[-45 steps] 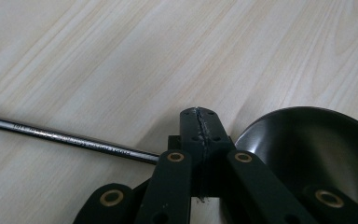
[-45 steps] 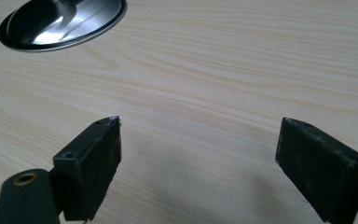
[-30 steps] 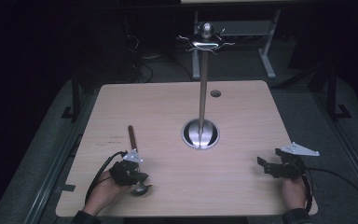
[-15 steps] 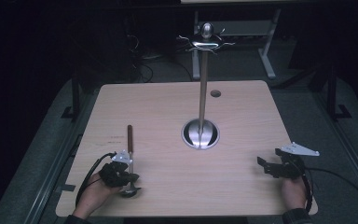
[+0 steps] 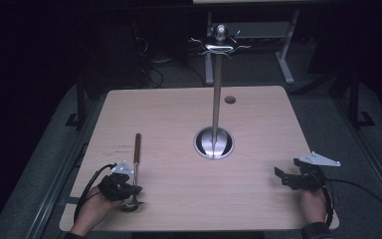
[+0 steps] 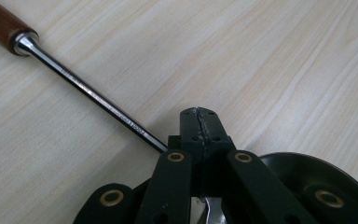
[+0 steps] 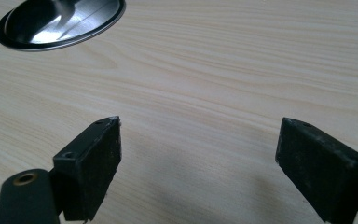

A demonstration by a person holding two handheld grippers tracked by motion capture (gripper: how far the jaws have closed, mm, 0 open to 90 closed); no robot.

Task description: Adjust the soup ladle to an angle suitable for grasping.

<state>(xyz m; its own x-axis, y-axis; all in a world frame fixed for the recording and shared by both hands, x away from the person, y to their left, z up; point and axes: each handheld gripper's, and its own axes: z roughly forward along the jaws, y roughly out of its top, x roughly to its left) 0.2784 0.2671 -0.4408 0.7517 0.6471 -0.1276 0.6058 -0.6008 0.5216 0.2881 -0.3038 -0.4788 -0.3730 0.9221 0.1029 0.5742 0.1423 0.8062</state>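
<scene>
A ladle [image 5: 137,159] with a brown wooden handle [image 6: 2,23] and a chrome shaft [image 6: 93,100] lies on the pale wooden table [image 5: 179,124] near its front left corner. My left gripper [image 5: 128,189] is shut on the shaft close to the bowl [image 5: 130,204]. In the left gripper view its jaws [image 6: 200,125] meet tip to tip and the shaft runs in under them. My right gripper [image 5: 289,179] rests open at the front right, and in the right gripper view [image 7: 198,154] there is bare table between its pads.
A chrome utensil stand [image 5: 217,89] rises from a round base [image 5: 214,143] at the table's middle, with hooks at its top [image 5: 220,45]. The base [image 7: 58,21] also lies ahead of the right gripper. A small hole [image 5: 230,99] sits near the far edge.
My left gripper has shifted a little to the left, and the ladle's bowl end has swung left with it. The right gripper has stayed still.
</scene>
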